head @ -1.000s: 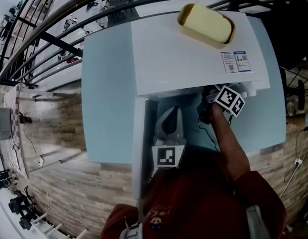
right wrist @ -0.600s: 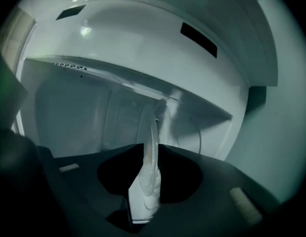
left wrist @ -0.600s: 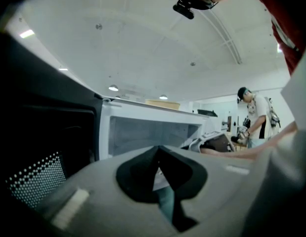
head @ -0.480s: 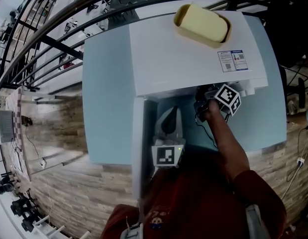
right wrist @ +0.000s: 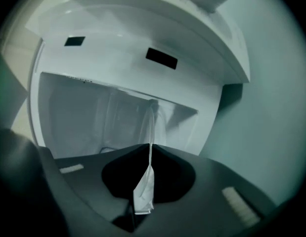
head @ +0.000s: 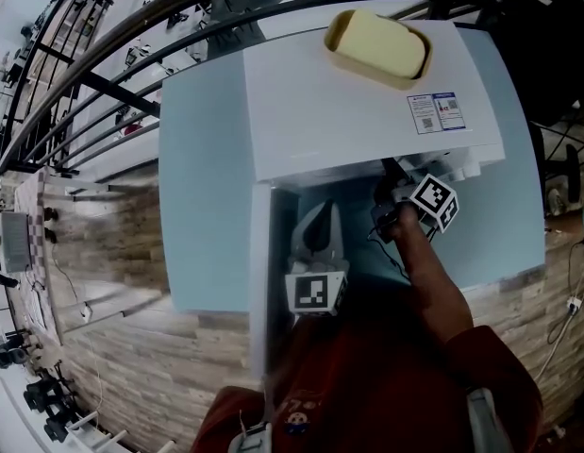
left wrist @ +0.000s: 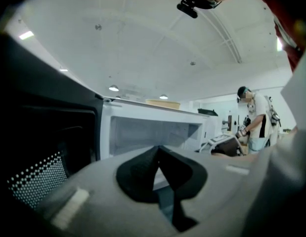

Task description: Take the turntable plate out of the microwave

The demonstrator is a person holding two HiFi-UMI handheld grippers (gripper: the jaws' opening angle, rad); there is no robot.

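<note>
Reaching into the open microwave (head: pixel 358 102) from the front, my right gripper (head: pixel 393 196) has its jaws under the oven's top edge, at about 1 o'clock from my left gripper (head: pixel 320 217). In the right gripper view those jaws have just been closing, and they now stand almost together on the rim of the glass turntable plate (right wrist: pixel 144 189). The plate shows edge-on, a thin clear line running toward 12 o'clock into the white cavity. I judge the rim is the only part I can reach from the mouth, which is why I pinch there. Most of the plate is inside the oven, so it is not out yet.

My left gripper hangs outside, in front of the cavity and just at 3 o'clock of the swung-open door (head: pixel 261 281). Its jaws are fully together with nothing between them. Parked there, it stays clear of the plate's way out.

A yellow container (head: pixel 378 45) sits on the microwave's top at 12 o'clock. The oven rests on a pale blue table (head: pixel 202 177).
</note>
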